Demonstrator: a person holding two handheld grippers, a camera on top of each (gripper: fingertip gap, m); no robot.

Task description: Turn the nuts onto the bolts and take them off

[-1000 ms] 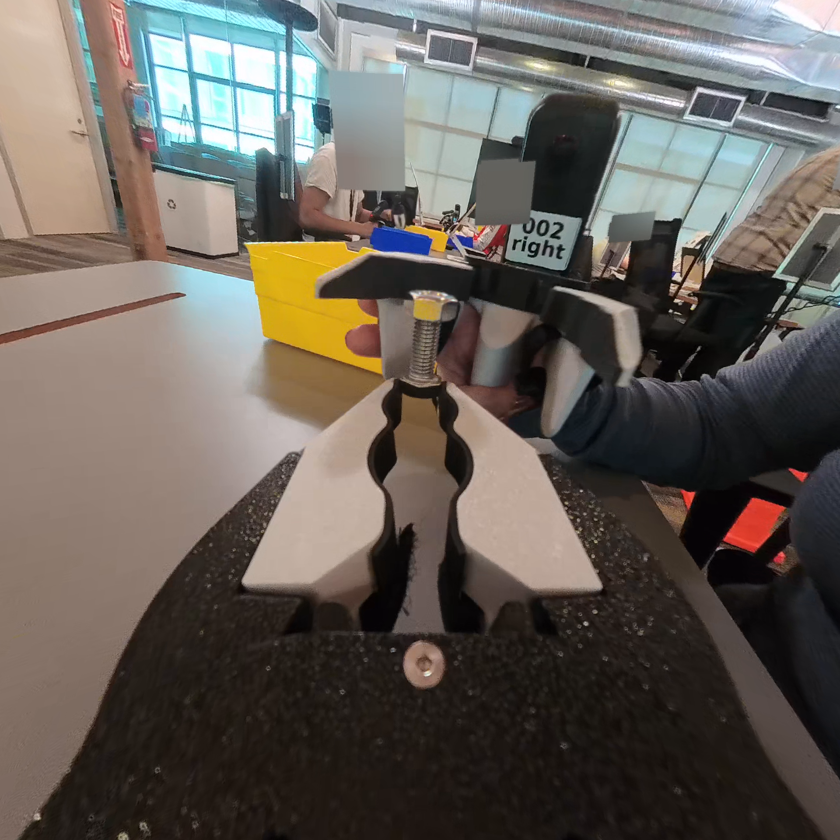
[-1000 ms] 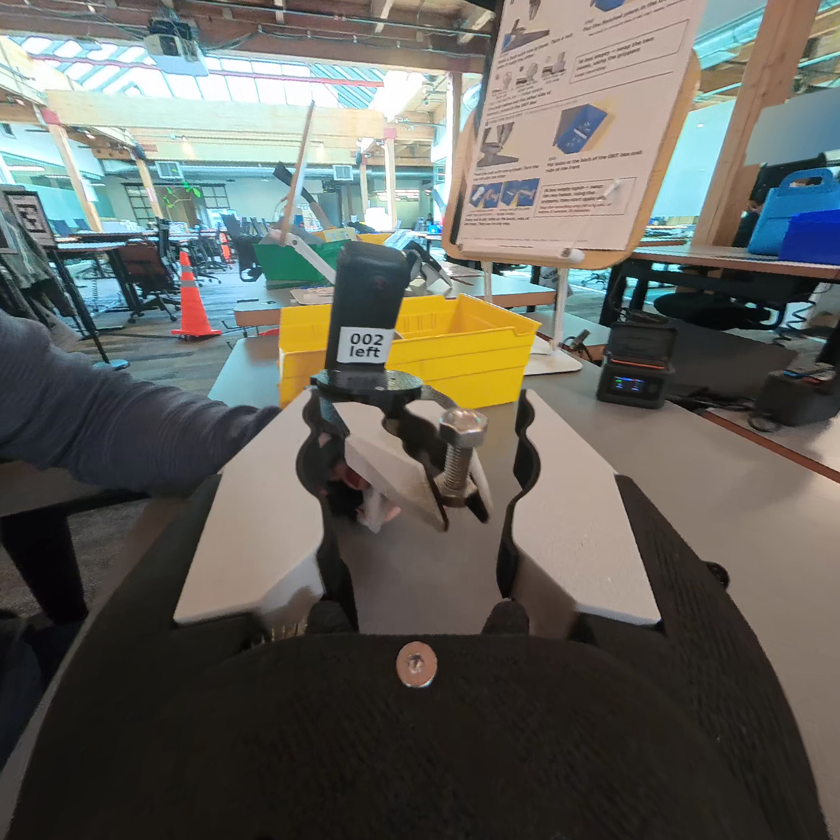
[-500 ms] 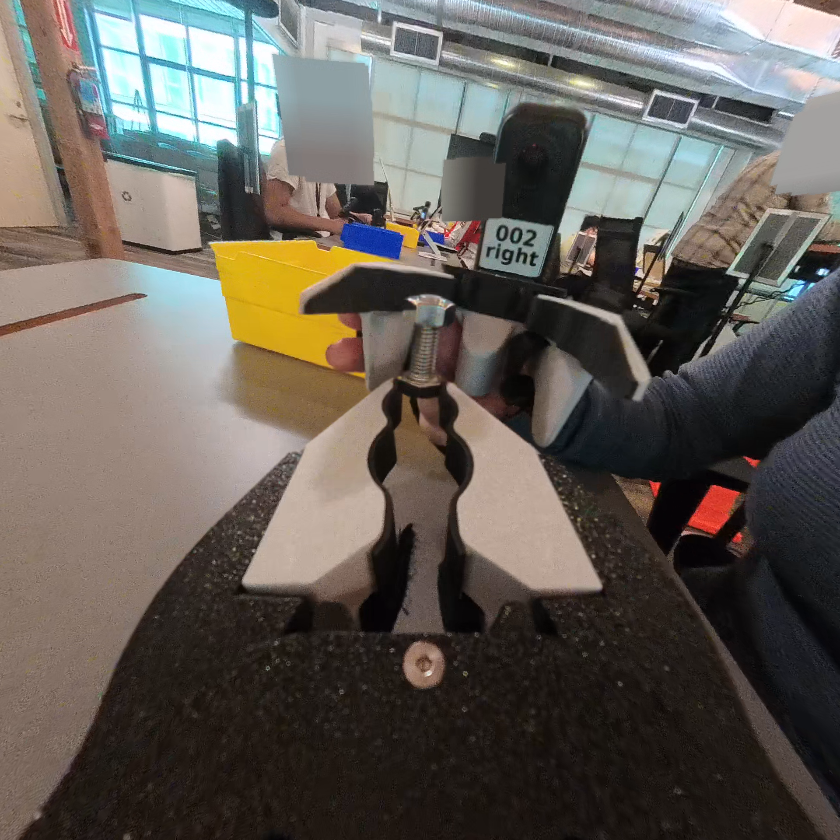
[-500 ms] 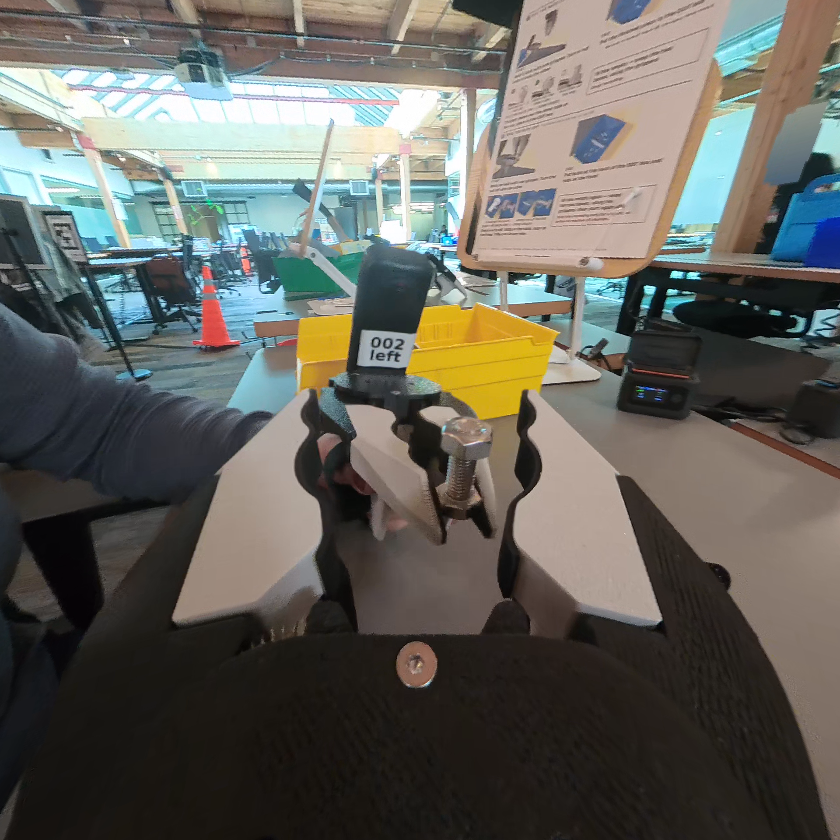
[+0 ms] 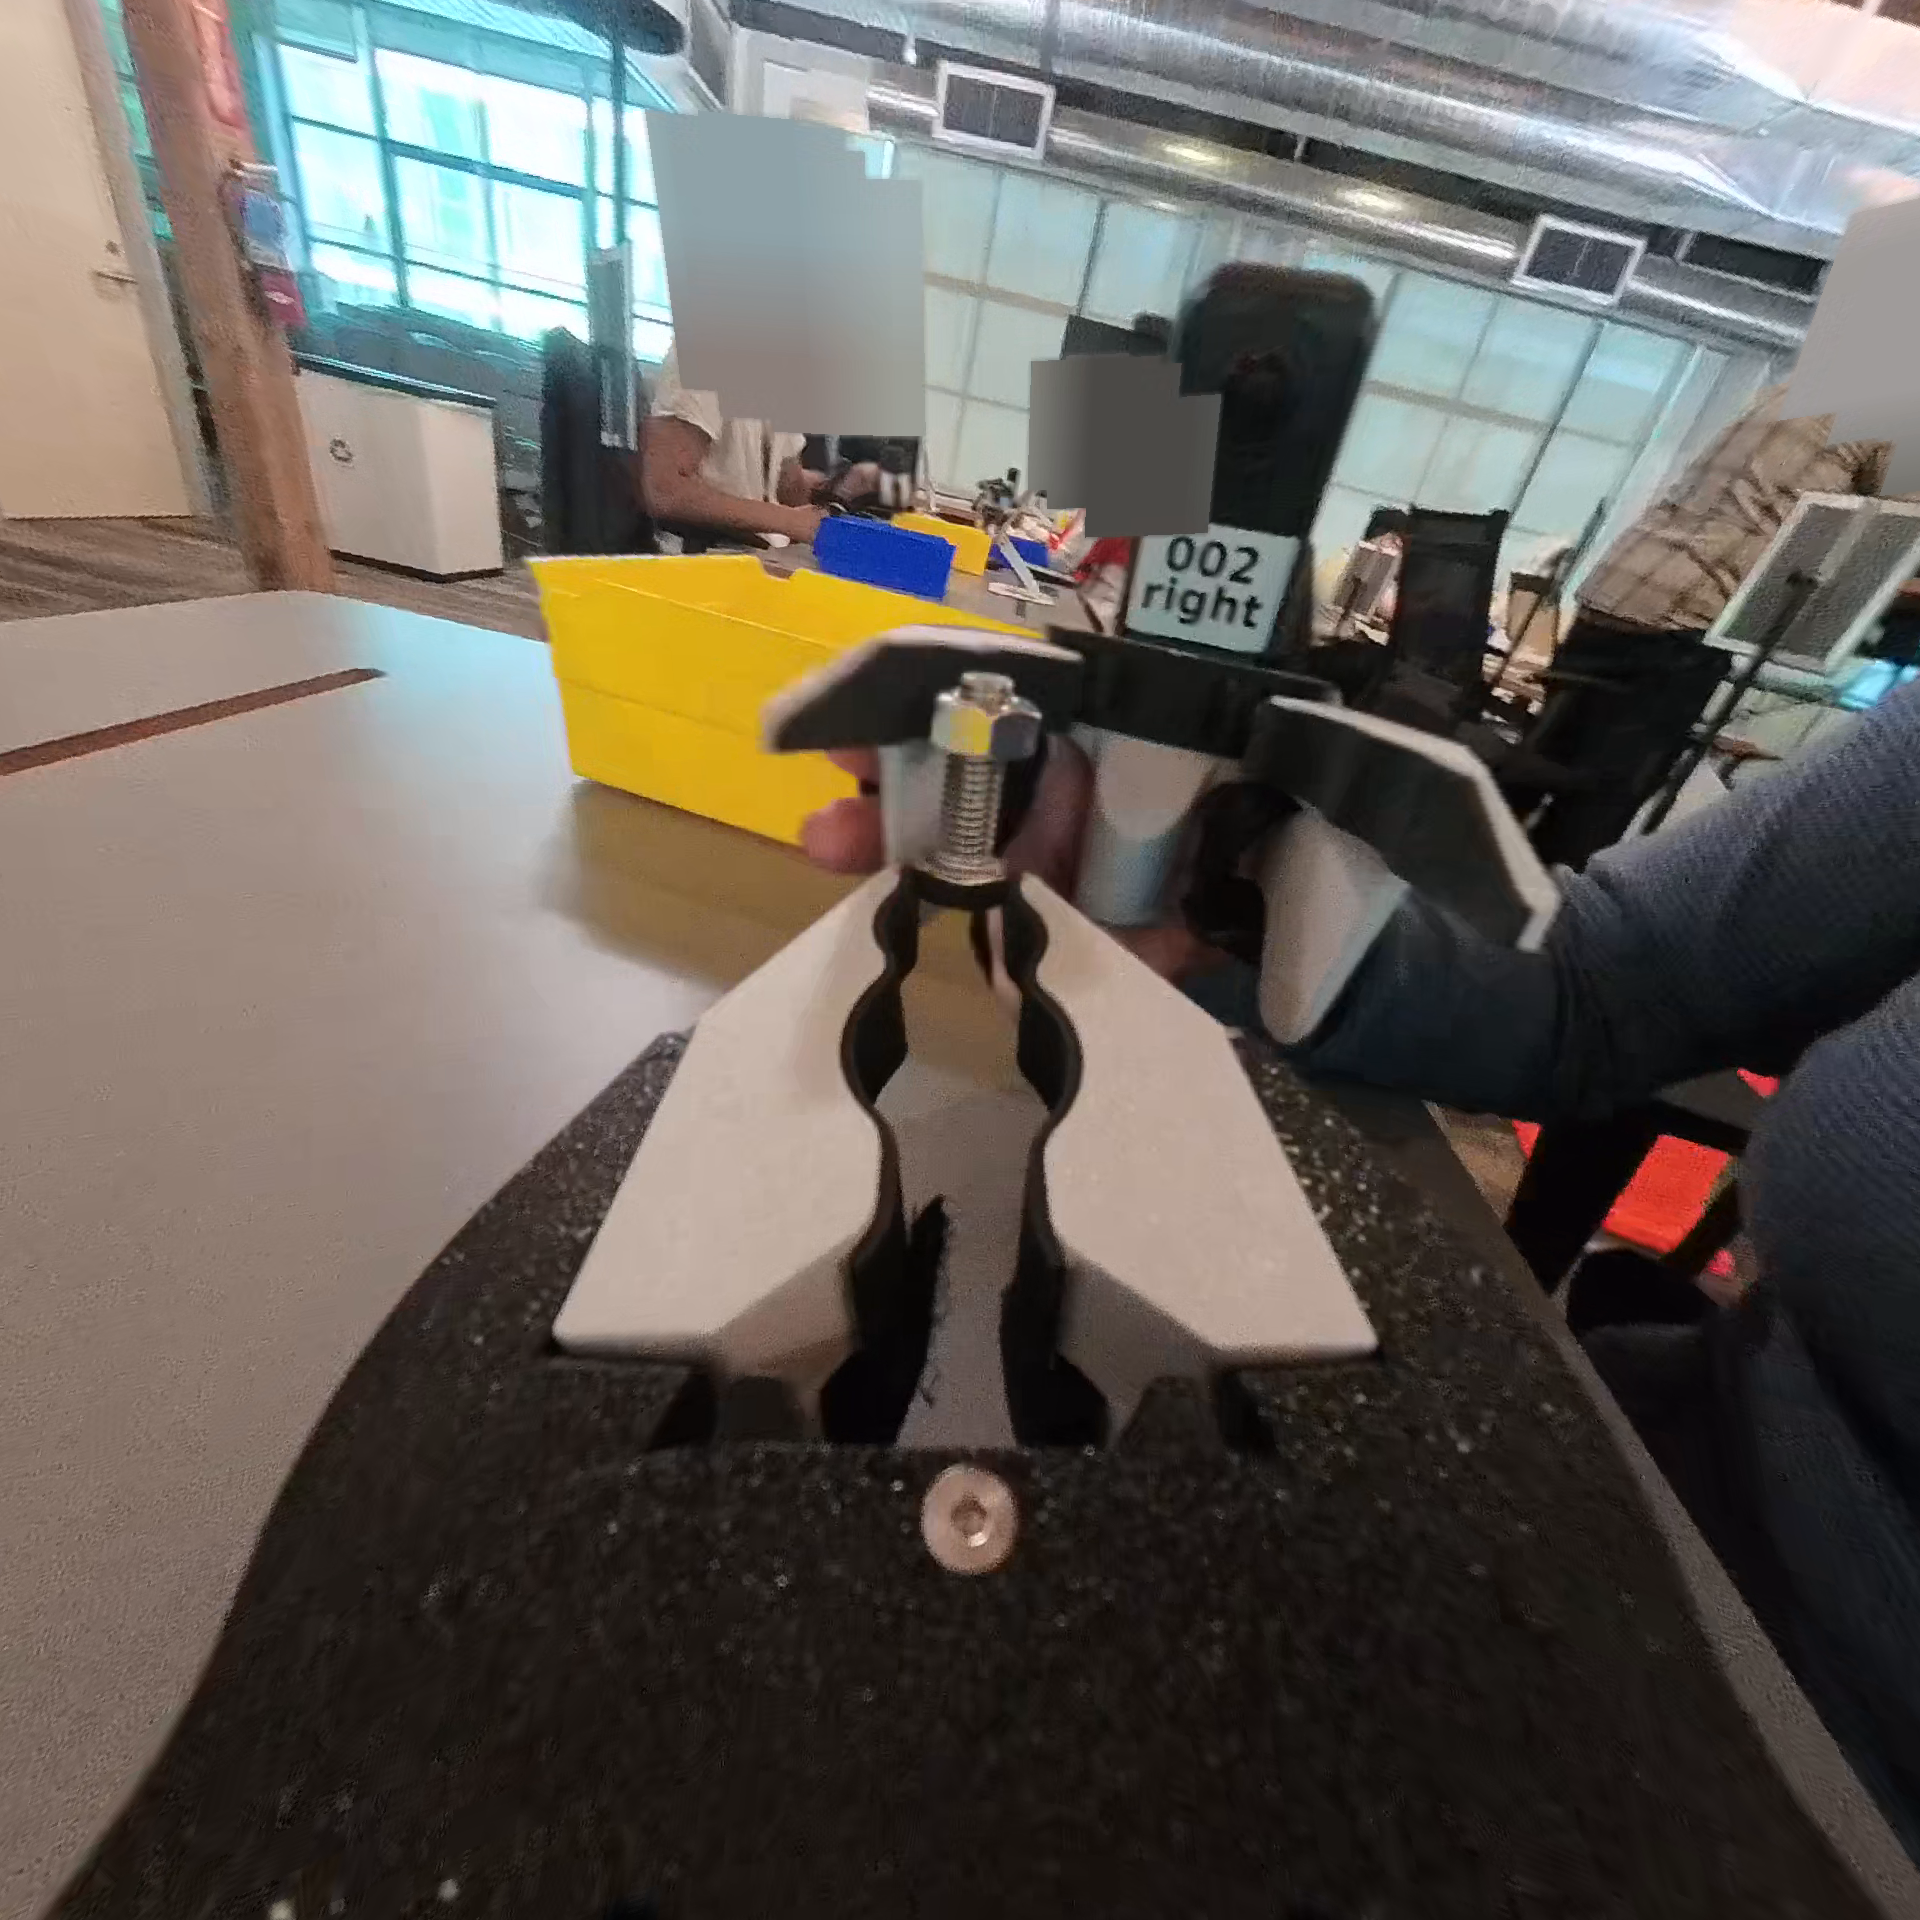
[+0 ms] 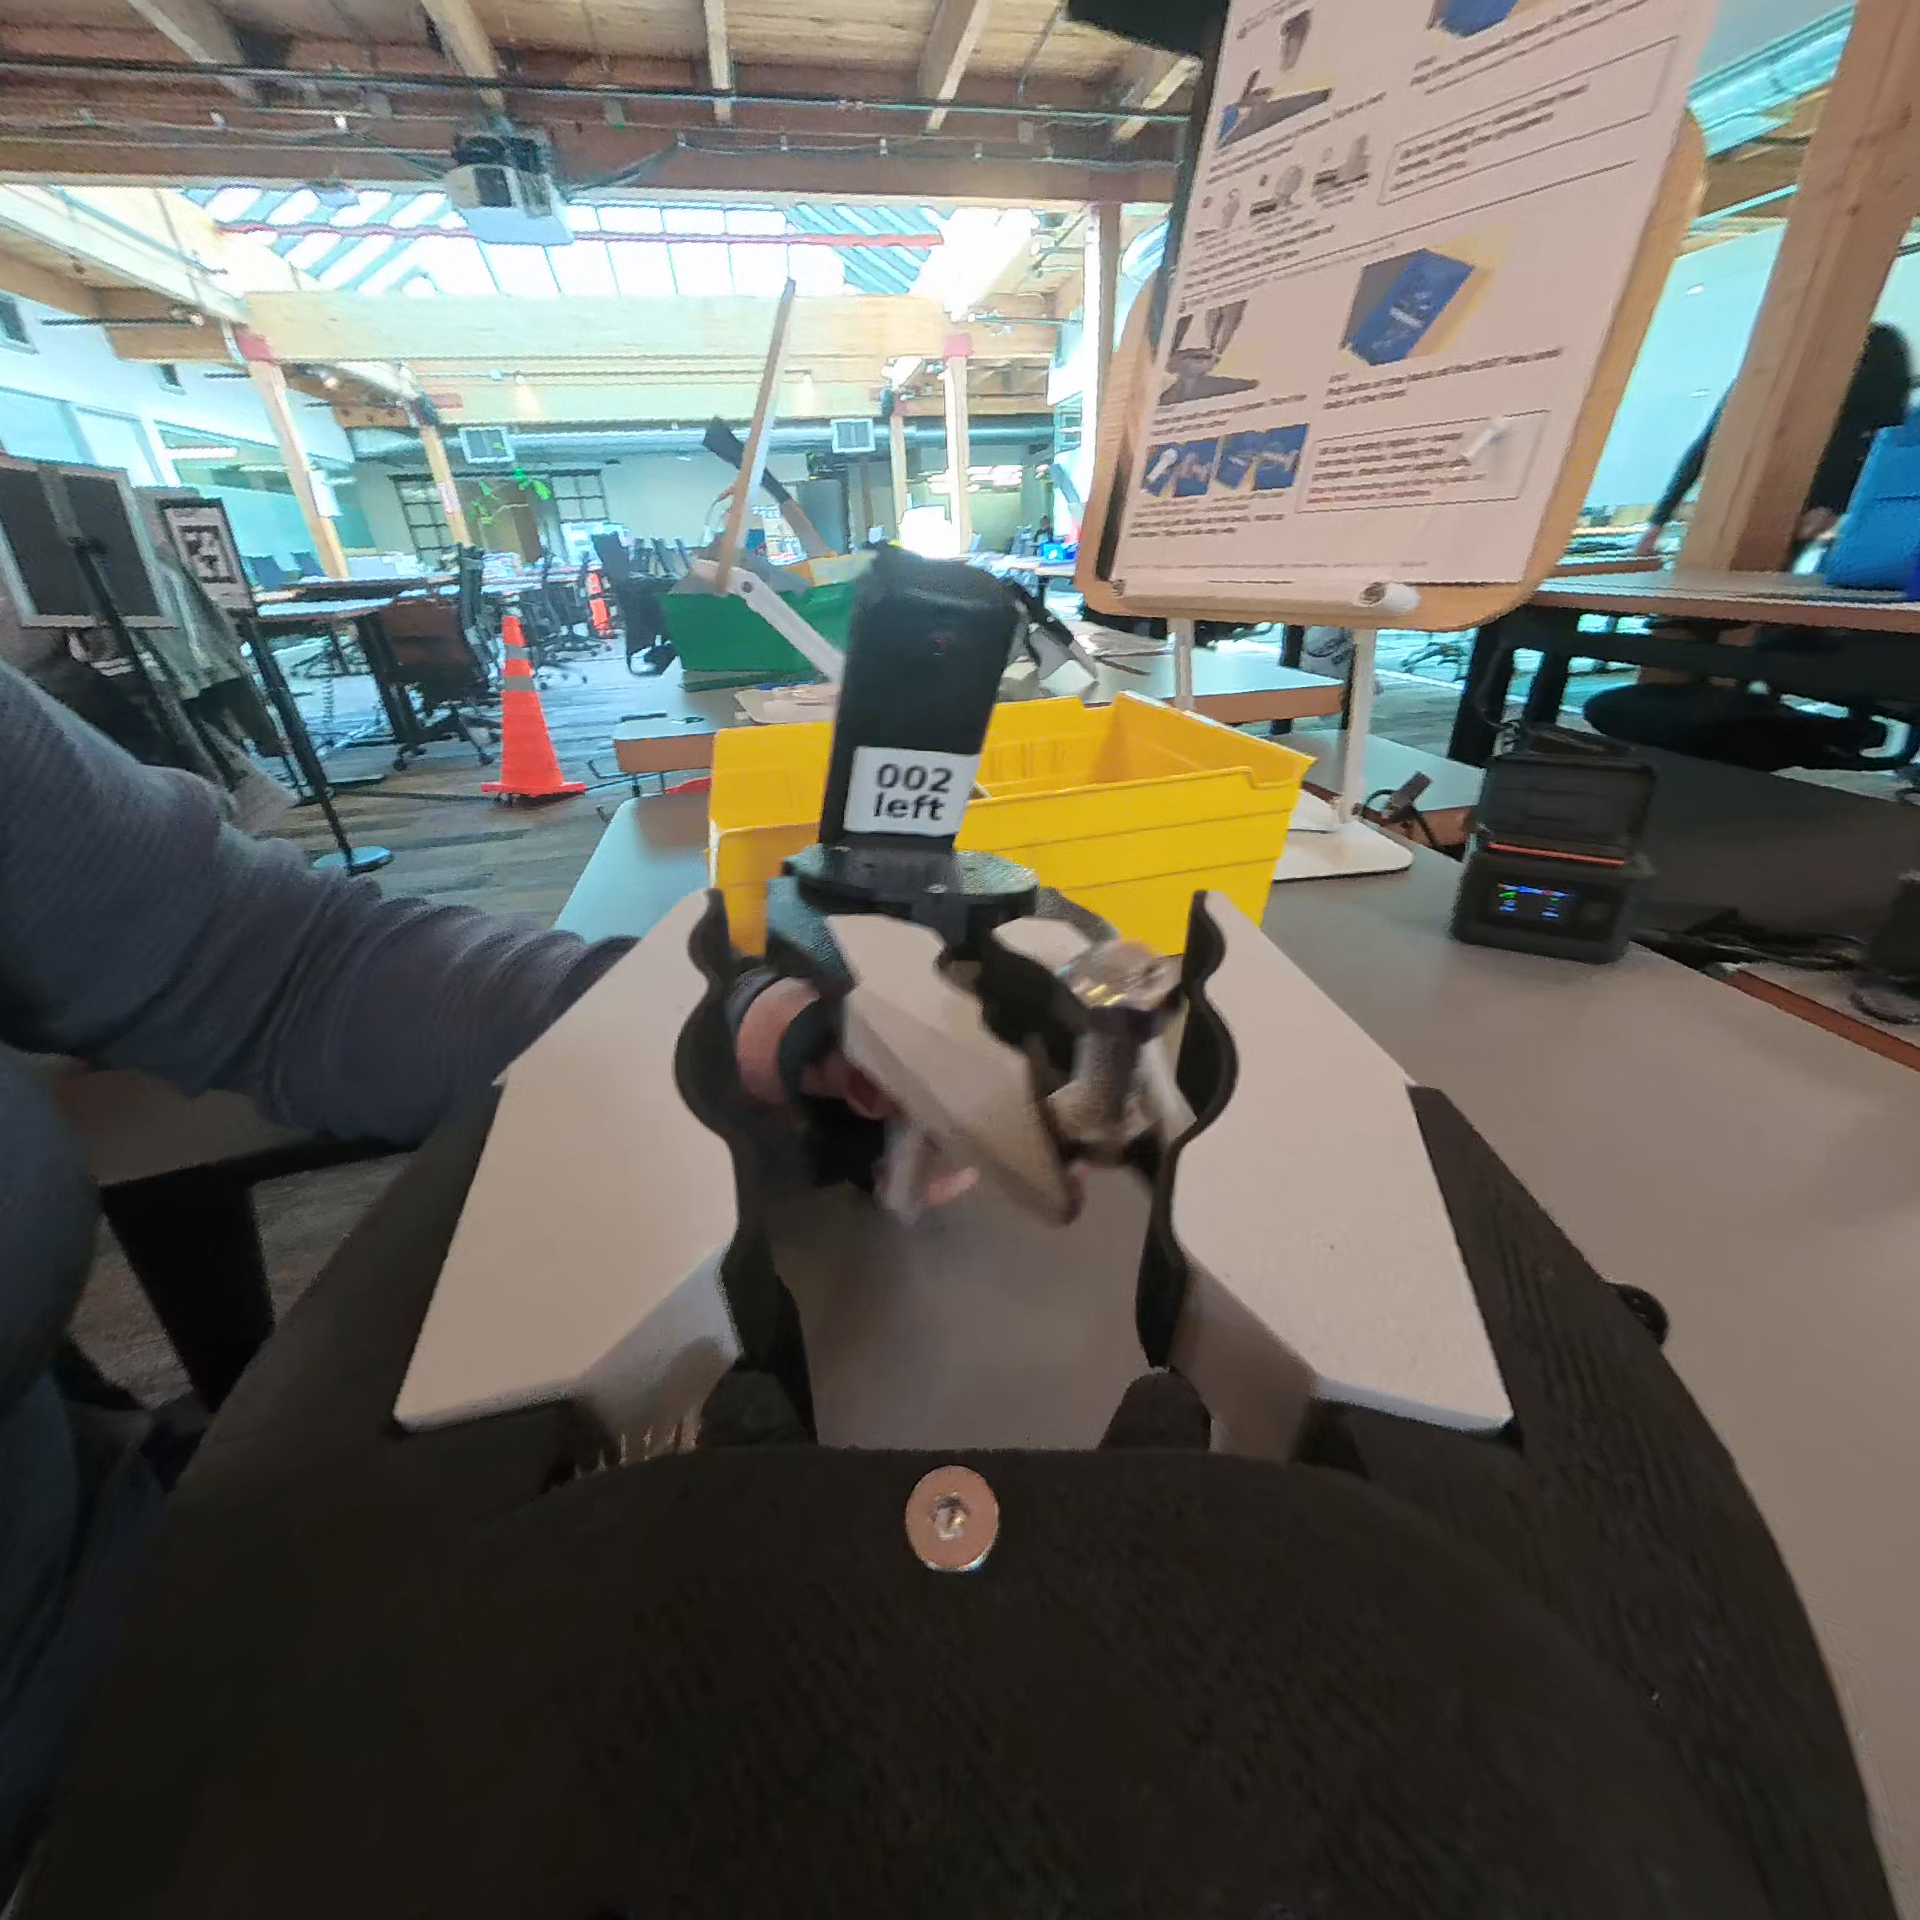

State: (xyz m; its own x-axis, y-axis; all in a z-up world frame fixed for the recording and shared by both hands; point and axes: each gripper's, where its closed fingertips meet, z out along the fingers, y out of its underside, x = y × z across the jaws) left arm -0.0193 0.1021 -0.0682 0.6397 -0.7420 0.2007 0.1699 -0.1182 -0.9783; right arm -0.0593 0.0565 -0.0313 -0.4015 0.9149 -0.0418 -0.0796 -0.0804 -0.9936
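Observation:
A steel bolt [image 5: 966, 810] stands upright with a hex nut [image 5: 982, 727] near its top end. My left gripper [image 5: 961, 899] is shut on the bolt's lower end, above the grey table [image 5: 260, 935]. My right gripper [image 5: 1164, 821] faces it, open, with the nut close to one of its fingers [image 5: 914, 686]. In the right wrist view my right gripper [image 6: 961, 935] is wide open. There the bolt [image 6: 1112, 1070] and nut [image 6: 1117, 982] sit between the fingers, close to the right finger [image 6: 1299, 1122]. The left gripper [image 6: 1081, 1143] holds the bolt there, and a hand grips its handle.
A yellow bin [image 5: 675, 675] stands on the table behind the grippers and also shows in the right wrist view [image 6: 1091, 810]. A sheet on a stand [image 6: 1403, 312] and a small black device [image 6: 1558, 883] stand at the right. The table edge [image 5: 1455, 1132] runs by my sleeve. Across from one pair of fingers to the other is roughly 6 centimeters. The small black device [image 6: 1558, 883] lies around 35 centimeters away from my right fingertips.
The bolt has shifted from the middle of my right gripper's opening to close beside its right finger. The left gripper stays shut on the bolt. The right gripper stays open.

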